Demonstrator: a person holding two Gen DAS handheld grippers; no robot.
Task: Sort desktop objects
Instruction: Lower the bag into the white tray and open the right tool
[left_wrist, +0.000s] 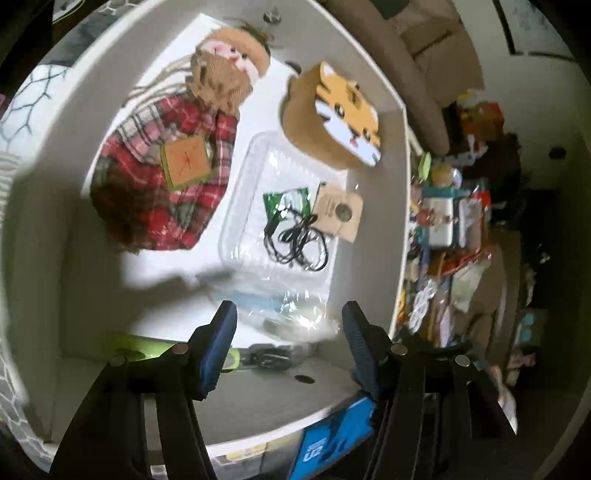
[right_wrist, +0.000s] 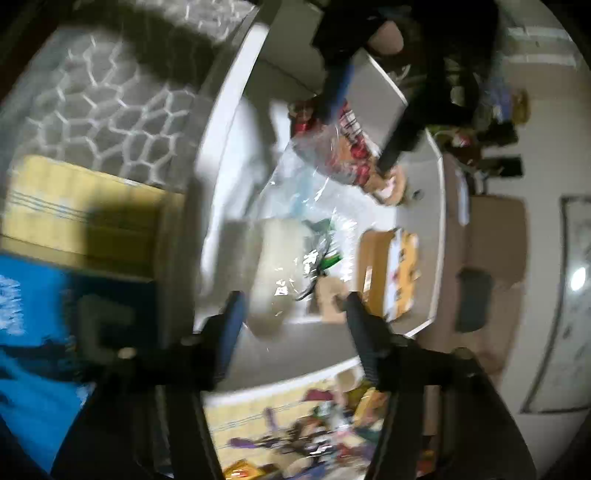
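Near the front edge of the white box (left_wrist: 369, 92), the clear tray (left_wrist: 273, 221) holding a black cable (left_wrist: 299, 240) is approached; both the left gripper (left_wrist: 290, 314) and the right gripper (right_wrist: 295, 306) are held apart, empty. Tray rim should be gripped squarely.

Bare white box floor (left_wrist: 177, 295) lies at lower left; the doll (left_wrist: 166, 162), clear tray (left_wrist: 273, 229) and tiger box (left_wrist: 340, 114) crowd centre and top.
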